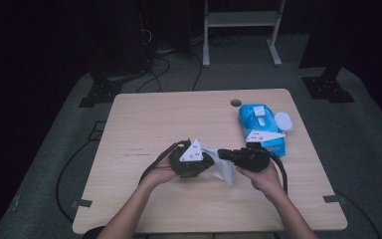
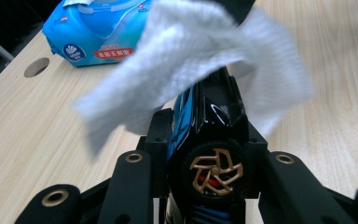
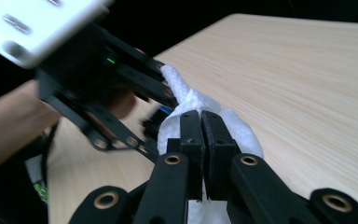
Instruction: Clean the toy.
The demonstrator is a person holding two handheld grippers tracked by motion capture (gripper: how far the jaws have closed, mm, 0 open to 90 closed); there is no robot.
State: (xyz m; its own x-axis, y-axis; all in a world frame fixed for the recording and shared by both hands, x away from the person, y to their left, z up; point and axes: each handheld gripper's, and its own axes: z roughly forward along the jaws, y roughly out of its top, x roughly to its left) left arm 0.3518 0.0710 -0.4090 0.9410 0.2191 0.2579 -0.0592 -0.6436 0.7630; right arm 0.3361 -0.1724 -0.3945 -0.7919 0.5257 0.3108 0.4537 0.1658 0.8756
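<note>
if we scrub too hard, the wet wipe (image 3: 191, 105) pinched in our right gripper (image 3: 201, 122) may tear or nudge the toy car (image 2: 209, 135), clamped in our left gripper (image 2: 209, 154) above the table (image 1: 179, 114), askew

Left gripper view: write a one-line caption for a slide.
Left gripper clamps a black toy car while a white wipe drapes over its front, blue wipes pack behind on the wooden table.

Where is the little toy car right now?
The toy car is clamped between the left gripper's jaws, seen in the left gripper view, with the white wipe draped over its front. The blue wipes pack lies behind, by the table's hole.
</note>
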